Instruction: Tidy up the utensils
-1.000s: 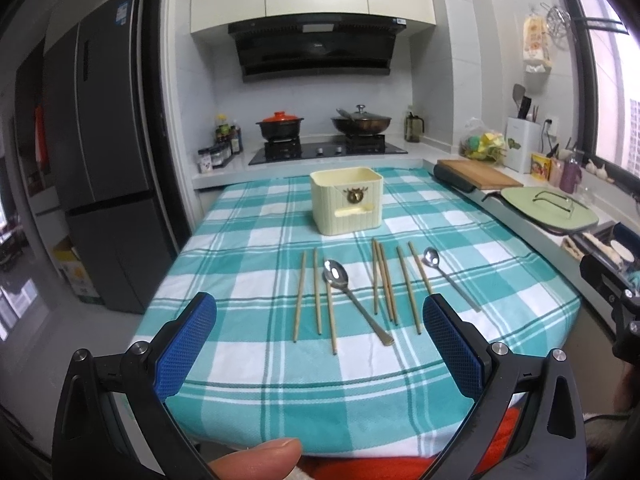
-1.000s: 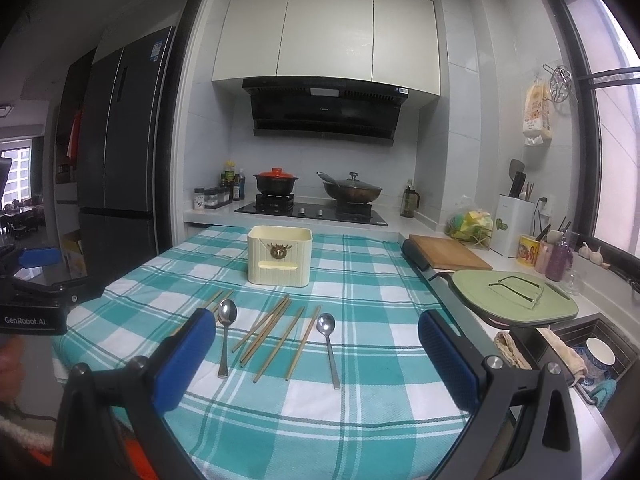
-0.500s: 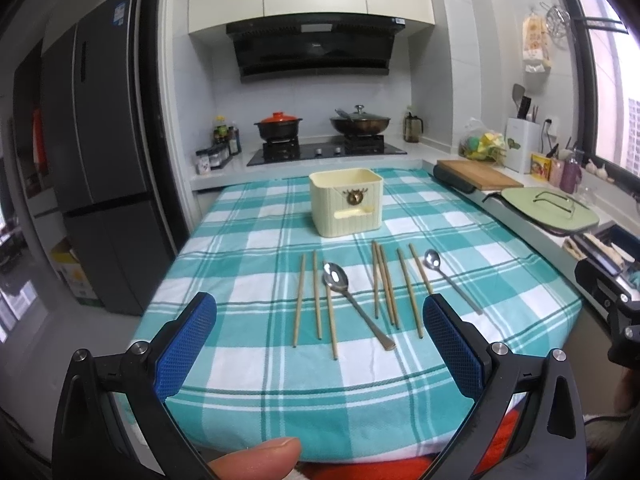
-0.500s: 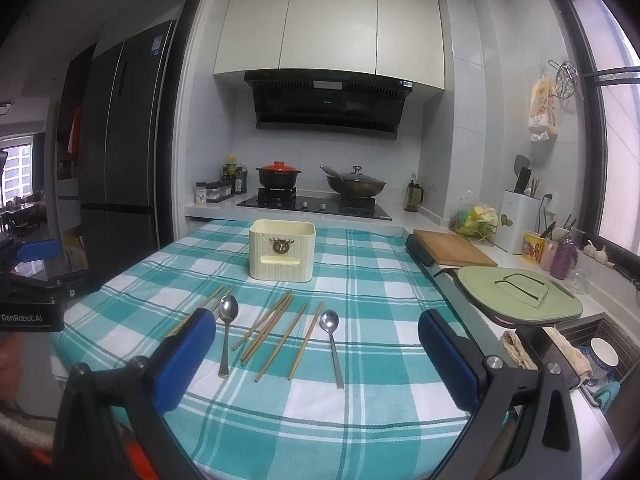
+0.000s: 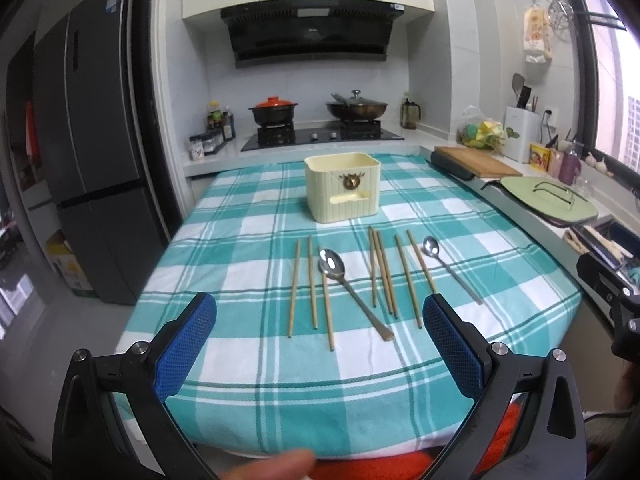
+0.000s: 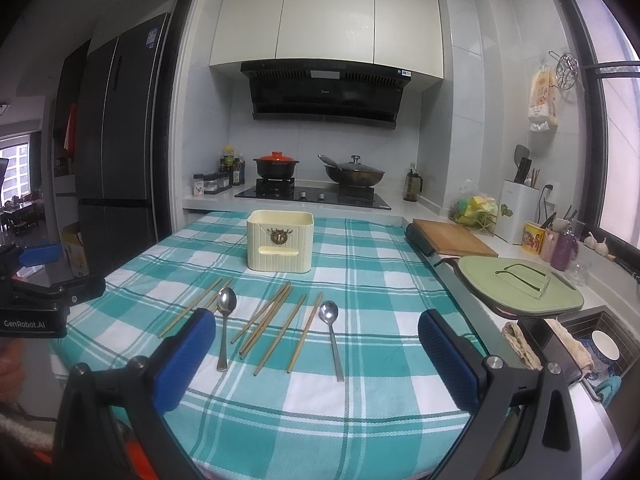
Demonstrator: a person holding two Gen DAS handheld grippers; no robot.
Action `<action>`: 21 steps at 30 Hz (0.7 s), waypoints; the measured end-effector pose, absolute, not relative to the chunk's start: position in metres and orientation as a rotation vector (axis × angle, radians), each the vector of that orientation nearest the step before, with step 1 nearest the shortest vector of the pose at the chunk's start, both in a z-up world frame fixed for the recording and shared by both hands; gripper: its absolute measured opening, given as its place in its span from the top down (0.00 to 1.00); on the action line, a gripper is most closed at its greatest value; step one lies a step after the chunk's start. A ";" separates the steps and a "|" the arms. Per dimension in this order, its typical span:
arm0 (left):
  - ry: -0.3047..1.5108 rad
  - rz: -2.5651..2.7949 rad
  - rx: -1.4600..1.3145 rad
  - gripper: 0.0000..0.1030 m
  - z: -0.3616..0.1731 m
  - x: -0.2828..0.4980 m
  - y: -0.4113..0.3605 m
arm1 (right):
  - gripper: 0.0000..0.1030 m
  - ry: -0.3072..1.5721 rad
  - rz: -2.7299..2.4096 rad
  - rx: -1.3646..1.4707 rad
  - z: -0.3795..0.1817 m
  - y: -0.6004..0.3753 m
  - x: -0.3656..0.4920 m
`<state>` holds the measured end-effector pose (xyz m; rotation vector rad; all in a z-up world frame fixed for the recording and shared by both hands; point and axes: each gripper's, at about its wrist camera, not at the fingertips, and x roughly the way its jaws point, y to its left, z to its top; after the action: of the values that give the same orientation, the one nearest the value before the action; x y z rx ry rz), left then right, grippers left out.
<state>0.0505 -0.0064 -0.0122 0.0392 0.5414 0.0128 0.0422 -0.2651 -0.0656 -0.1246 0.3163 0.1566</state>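
Several wooden chopsticks [image 5: 384,272] and two metal spoons lie in a row on the teal checked tablecloth [image 5: 248,248]. The large spoon [image 5: 344,280] is left of centre, the small spoon [image 5: 448,268] at the right. A cream utensil holder [image 5: 342,188] stands behind them. My left gripper [image 5: 320,344] is open and empty, above the near table edge. My right gripper [image 6: 316,356] is open and empty, also short of the utensils. In the right wrist view I see the chopsticks [image 6: 276,320], the spoons [image 6: 225,320] [image 6: 332,332] and the holder [image 6: 280,246].
A stove with a red-lidded pot [image 6: 276,164] and a wok [image 6: 354,174] is behind the table. A wooden cutting board [image 6: 452,238], a green lid [image 6: 520,286] and a sink [image 6: 580,344] lie along the right counter. A dark fridge [image 5: 92,152] stands at the left.
Both grippers have shifted slightly, and the table sits a little lower in each view. Nothing on the table has moved. Both grippers stay open.
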 end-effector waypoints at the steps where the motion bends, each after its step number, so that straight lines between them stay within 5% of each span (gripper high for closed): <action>1: 0.552 0.016 0.034 0.00 -0.014 0.052 -0.005 | 0.00 0.320 0.157 -0.123 -0.066 -0.265 0.043; 21: 0.710 0.037 -0.083 0.00 -0.065 0.107 0.039 | 0.00 0.314 0.232 0.031 -0.079 -0.305 0.100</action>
<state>0.1071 0.0389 -0.0651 -0.0826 0.7100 0.0374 0.0998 -0.3052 -0.0790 0.0314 0.3142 0.2319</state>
